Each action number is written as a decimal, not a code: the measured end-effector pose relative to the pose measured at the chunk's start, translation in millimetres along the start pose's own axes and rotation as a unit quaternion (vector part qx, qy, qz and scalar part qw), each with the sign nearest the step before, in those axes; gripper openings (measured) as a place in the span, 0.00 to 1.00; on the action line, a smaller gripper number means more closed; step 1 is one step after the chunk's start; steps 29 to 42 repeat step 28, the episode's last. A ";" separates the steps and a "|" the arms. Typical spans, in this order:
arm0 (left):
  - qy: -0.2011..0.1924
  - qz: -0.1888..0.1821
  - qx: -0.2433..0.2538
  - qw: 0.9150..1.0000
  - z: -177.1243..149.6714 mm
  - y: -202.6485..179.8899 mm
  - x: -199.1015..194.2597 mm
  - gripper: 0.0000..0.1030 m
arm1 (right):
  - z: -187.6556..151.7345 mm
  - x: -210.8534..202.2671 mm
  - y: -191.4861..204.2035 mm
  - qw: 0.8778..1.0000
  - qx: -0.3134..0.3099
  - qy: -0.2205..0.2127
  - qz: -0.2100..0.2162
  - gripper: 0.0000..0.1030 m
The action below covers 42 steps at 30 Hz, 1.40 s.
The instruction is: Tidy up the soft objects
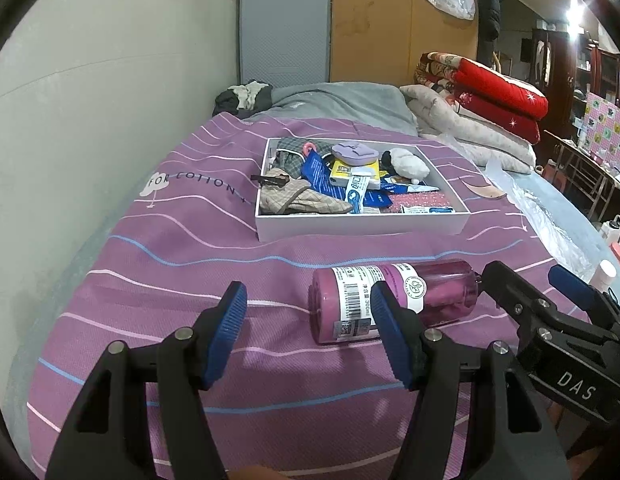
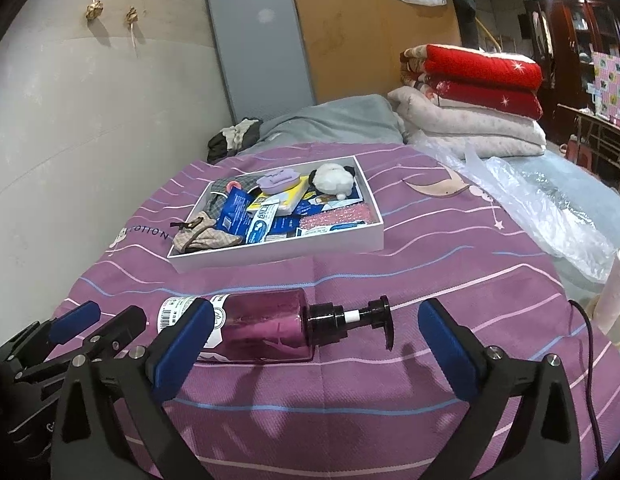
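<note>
The left tongs (image 1: 310, 336) stand open over the purple striped bedsheet (image 1: 158, 280), and nothing is between their blue pads; the right-hand pad is just in front of the label of a pump bottle (image 1: 390, 300), but I cannot tell if it touches. The right tongs (image 2: 316, 344) are spread very wide, and they hold nothing. The bottle lies on its side on the sheet between their pads, with its black pump head (image 2: 374, 316) pointing to the right, and neither pad presses on it. In the left wrist view the right tongs show at the right edge, close to the pump end of the bottle.

Farther up the bed a white shallow box (image 1: 362, 228) rests on the sheet. Inside it are the soft things: a beige checked cloth pouch (image 1: 298, 200) at the near left corner, a white plush toy (image 1: 406, 162) at the far right, a lilac case (image 1: 356, 151), blue packets (image 1: 326, 176) and a pink sponge-like piece (image 1: 414, 200).

Behind the box lies a grey blanket (image 1: 342, 100). To the right there is a stack of folded red quilts (image 1: 490, 92) on pale bedding, and a clear plastic sheet (image 2: 542, 216) lies along the edge of the bed.
</note>
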<state>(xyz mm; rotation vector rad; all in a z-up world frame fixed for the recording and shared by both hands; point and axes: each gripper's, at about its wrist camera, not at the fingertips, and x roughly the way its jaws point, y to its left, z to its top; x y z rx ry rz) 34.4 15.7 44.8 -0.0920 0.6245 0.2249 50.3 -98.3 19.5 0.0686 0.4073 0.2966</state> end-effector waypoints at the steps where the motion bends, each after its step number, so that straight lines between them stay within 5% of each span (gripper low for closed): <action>1: 0.000 0.000 0.000 1.000 -0.1 -0.2 0.2 0.63 | 0.0 0.0 0.1 1.000 0.000 0.001 -0.001 1.00; 20: 0.013 -0.017 -0.007 1.000 0.5 4.5 3.4 0.63 | -1.3 -2.0 5.3 1.000 -0.015 -0.002 -0.011 1.00; 26: 0.046 -0.028 -0.004 0.999 4.5 4.5 6.8 0.61 | 0.9 7.3 2.2 1.000 -0.009 0.029 -0.007 1.00; 28: 0.088 -0.042 -0.001 0.995 6.3 7.9 6.4 0.60 | 2.6 11.9 2.9 0.997 -0.010 0.074 0.009 1.00; 42: 0.088 -0.042 -0.001 0.995 6.3 7.9 6.4 0.60 | 2.6 11.9 2.9 0.997 -0.010 0.074 0.009 1.00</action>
